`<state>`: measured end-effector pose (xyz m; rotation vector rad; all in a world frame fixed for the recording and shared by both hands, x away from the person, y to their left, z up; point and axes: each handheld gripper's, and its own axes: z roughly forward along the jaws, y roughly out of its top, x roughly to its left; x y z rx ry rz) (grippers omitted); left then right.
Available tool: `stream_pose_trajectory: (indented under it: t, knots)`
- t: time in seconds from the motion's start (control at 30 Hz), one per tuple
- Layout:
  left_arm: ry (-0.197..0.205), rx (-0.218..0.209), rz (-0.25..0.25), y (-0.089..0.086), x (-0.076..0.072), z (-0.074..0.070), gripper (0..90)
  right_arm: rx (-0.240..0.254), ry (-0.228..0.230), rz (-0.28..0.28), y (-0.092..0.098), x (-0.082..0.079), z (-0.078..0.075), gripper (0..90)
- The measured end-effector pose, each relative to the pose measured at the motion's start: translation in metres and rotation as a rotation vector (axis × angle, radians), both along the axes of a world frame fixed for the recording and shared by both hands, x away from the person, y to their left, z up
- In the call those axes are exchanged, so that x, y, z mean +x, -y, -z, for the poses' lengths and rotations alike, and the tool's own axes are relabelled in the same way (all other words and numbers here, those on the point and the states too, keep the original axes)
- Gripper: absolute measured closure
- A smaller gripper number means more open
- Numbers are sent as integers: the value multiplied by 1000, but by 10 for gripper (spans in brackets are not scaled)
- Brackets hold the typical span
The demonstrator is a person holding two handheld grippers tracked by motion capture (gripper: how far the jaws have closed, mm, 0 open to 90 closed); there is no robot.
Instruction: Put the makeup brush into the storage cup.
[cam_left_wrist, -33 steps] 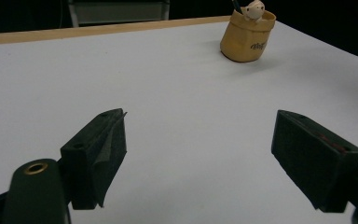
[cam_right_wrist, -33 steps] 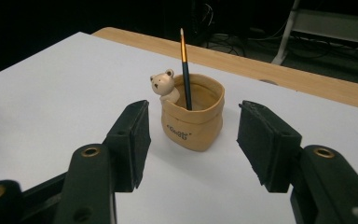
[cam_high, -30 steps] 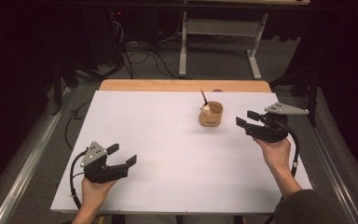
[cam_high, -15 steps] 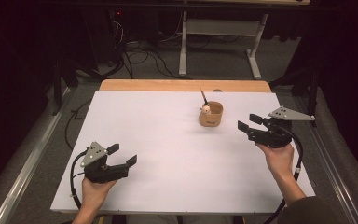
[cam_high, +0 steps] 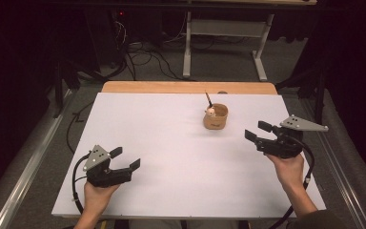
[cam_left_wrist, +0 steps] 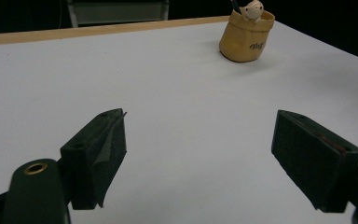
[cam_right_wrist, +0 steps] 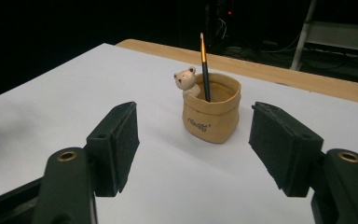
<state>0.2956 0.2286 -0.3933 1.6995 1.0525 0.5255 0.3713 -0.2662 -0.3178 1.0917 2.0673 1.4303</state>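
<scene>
Small dark lettering on the tan sack-shaped pot is too blurred to read. The thin dark pencil has its lower end hidden inside the pot; in the left gripper view its top is cut off by the upper edge.

Pencil in pouch on table

right gripper jaws apart | tan pouch between them, beyond | pencil upright inside
</scene>
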Motion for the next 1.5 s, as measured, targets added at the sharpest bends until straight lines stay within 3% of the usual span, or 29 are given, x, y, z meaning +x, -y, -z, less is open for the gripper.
stream_pose_trajectory:
  t: [0.83, 1.5]
  knots:
    - [0, -1, 0, 0, 0, 0, 182, 59, 18, 2, 10, -30, 15, 303]
    - [4, -2, 0, 1, 0, 0, 182, 70, 42, 11, 12, -45, 24, 297]
